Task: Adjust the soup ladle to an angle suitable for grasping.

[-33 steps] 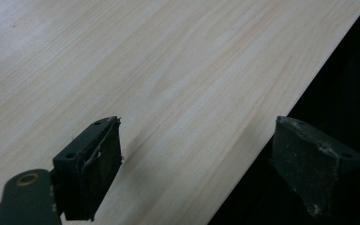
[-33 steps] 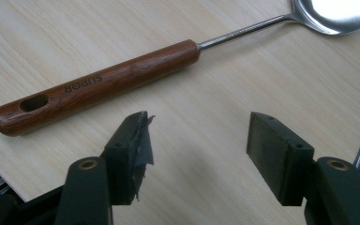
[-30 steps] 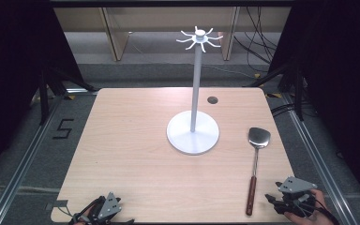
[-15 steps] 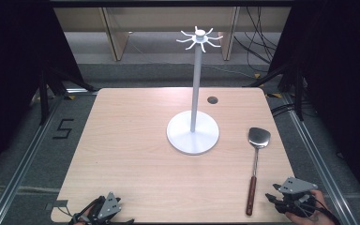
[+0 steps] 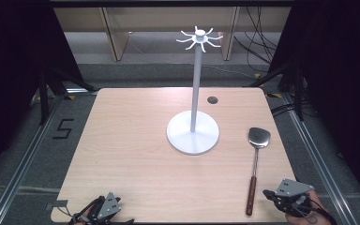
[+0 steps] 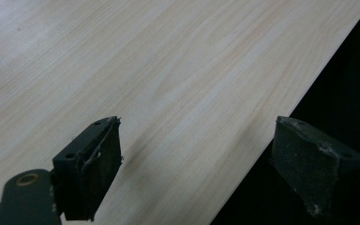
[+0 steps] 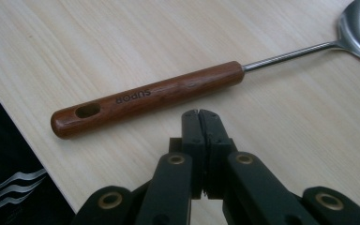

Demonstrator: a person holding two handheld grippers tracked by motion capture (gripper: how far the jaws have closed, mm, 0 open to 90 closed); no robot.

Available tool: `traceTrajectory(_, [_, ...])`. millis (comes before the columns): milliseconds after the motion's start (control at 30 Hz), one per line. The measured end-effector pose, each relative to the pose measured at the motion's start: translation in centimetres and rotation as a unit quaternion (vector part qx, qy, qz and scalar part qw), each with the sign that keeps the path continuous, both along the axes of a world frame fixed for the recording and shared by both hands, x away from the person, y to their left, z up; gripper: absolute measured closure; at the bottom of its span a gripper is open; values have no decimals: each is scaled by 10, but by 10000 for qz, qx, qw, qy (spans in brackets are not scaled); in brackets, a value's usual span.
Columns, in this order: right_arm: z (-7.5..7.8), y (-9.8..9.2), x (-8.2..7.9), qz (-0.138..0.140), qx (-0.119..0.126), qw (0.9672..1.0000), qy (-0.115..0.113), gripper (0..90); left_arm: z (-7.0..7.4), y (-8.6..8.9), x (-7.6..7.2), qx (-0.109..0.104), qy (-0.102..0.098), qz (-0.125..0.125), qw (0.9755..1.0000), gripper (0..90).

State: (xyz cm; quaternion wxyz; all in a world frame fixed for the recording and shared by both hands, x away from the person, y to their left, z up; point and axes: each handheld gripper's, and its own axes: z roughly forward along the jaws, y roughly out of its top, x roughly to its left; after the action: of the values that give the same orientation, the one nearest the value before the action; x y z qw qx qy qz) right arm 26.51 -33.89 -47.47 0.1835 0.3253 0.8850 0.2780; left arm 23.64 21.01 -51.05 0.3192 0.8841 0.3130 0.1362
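right claw (image 7: 199,115) pressed fully together with nothing between its jaws after just closing, just beside the spatula (image 5: 255,164) (wooden handle, steel blade) lying flat near the desk's (image 5: 131,140) right edge, left claw (image 6: 197,164) wide apart and empty over the desk's near edge, white stand (image 5: 193,133) at centre

A pale wood-grain rectangular table (image 5: 122,154) stands on grey carpeted floor (image 5: 51,159) marked with a black "5" (image 5: 62,128). Beyond it, light wooden shelving (image 5: 117,33), black cables (image 5: 255,35) and dark curtains (image 5: 9,56).
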Motion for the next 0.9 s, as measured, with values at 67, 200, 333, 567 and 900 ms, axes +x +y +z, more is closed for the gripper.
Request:
traceTrajectory(67, [-2, 1, 2, 117, -57, 9999, 28, 900, 0, 0, 0, 0, 7, 2, 10000, 156])
traceTrajectory(200, [-5, 4, 3, 224, -53, 9997, 125, 900, 0, 0, 0, -2, -1, 1, 10000, 155])
traceTrajectory(333, [-10, 8, 5, 324, -78, 9994, 47, 900, 0, 0, 0, 6, 13, 14, 10000, 155])
traceTrajectory(567, [-16, 19, 7, 412, -147, 9987, 254, 900, -1, 0, 0, 19, 6, 14, 10000, 155])
traceTrajectory(900, [-19, 36, 22, 573, -161, 9980, 191, 900, -1, -1, 0, -46, 11, 82, 10000, 155])
